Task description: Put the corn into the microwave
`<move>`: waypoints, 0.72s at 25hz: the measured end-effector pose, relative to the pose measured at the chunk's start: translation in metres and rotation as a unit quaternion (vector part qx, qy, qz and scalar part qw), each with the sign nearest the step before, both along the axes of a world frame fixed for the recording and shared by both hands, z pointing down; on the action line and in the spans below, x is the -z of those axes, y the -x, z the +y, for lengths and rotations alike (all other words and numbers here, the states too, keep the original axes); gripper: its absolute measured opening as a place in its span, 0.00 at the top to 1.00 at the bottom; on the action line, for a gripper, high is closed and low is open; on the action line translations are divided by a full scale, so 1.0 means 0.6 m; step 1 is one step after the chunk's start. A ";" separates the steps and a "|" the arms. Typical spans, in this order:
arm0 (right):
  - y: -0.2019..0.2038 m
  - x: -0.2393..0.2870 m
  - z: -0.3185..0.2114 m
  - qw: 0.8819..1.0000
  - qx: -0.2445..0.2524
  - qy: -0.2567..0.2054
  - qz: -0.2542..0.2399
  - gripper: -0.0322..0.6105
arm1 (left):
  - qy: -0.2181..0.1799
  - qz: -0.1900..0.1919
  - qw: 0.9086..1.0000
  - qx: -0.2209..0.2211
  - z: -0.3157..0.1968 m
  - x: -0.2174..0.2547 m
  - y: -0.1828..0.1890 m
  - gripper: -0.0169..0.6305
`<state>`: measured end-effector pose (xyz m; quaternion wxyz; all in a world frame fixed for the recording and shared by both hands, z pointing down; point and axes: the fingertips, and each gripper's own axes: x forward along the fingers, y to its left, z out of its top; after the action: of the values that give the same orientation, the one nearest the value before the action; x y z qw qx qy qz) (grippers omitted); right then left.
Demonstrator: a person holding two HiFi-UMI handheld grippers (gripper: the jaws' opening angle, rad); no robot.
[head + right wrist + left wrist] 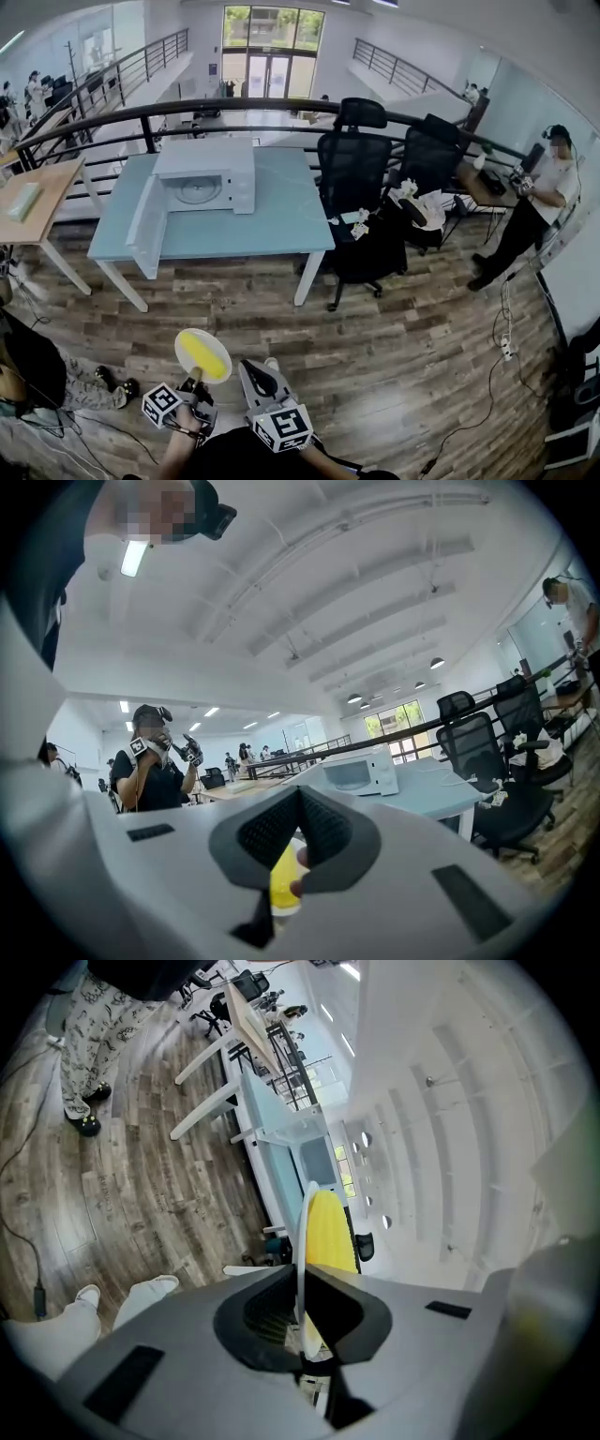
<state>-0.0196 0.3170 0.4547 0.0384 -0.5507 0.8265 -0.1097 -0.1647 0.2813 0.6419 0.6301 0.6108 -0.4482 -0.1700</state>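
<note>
A white microwave [208, 175] stands on a pale blue table [272, 225], its door [148, 223] swung open to the left. In the right gripper view the microwave [361, 772] sits far ahead. A white plate [203, 355] carries the yellow corn [199, 352] at the bottom of the head view. My left gripper [197, 382] is shut on the plate's near rim. In the left gripper view the plate [302, 1232] stands edge-on between the jaws, corn [329, 1230] on its right face. My right gripper [263, 379] is beside it, jaws together and holding nothing. Some yellow [284, 883] shows under the right gripper [300, 803].
Two black office chairs [354, 159] stand at the table's right end. A person [536, 204] stands at the far right. A wooden table [37, 202] is at the left, a railing [281, 105] behind. Wood floor lies between me and the table, with cables [487, 394] at right.
</note>
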 end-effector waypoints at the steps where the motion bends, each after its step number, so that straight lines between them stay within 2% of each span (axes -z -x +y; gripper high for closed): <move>1: 0.000 -0.003 -0.010 1.000 0.002 0.001 -0.001 0.94 | -0.001 0.000 1.000 0.003 -0.008 -0.001 0.001 0.94; 10: -0.020 -0.023 -0.122 1.000 0.009 0.015 -0.007 0.94 | 0.006 -0.004 1.000 0.019 -0.102 -0.012 -0.004 0.94; 18: -0.049 -0.009 -0.241 1.000 0.025 0.017 0.003 0.94 | 0.001 0.003 0.999 0.032 -0.218 0.008 -0.036 0.94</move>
<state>0.0096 0.1723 0.4601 0.0235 -0.5310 0.8381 -0.1228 -0.1431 0.1504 0.6370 0.6268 0.5948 -0.4655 -0.1916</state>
